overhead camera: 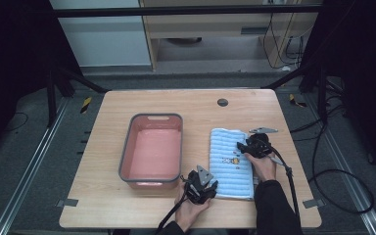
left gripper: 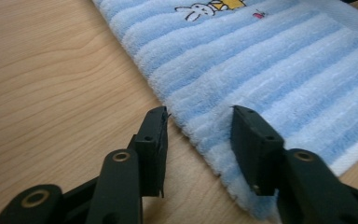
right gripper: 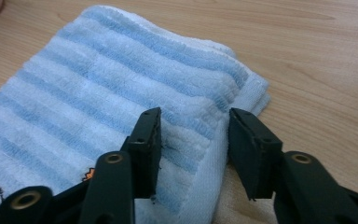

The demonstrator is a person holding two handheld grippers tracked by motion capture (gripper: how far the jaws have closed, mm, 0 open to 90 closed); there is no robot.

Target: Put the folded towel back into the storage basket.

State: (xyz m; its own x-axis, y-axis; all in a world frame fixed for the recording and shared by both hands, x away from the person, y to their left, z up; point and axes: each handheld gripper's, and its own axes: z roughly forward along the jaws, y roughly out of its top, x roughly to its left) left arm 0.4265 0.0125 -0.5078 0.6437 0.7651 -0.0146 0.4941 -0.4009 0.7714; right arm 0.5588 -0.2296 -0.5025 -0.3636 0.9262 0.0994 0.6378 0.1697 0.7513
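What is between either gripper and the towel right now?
Nothing visible. The left gripper straddles the near-left edge of the blue striped towel, and the right gripper straddles its right edge. Both sets of jaws stand apart around the cloth, not yet pinching it.

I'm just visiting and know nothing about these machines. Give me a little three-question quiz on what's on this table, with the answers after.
1. True or false: the blue striped towel lies inside the pink tub.
2. Which edge of the towel does the right gripper straddle: (a) the one towards the tub, (b) the one away from the tub, (c) the far short end?
3. What small picture is stitched on the towel?

Key
1. False: it lies folded on the table, to the right of the tub.
2. (b): the gripper's own view shows one of its fingers on the towel and one beyond its edge.
3. A cartoon rabbit.
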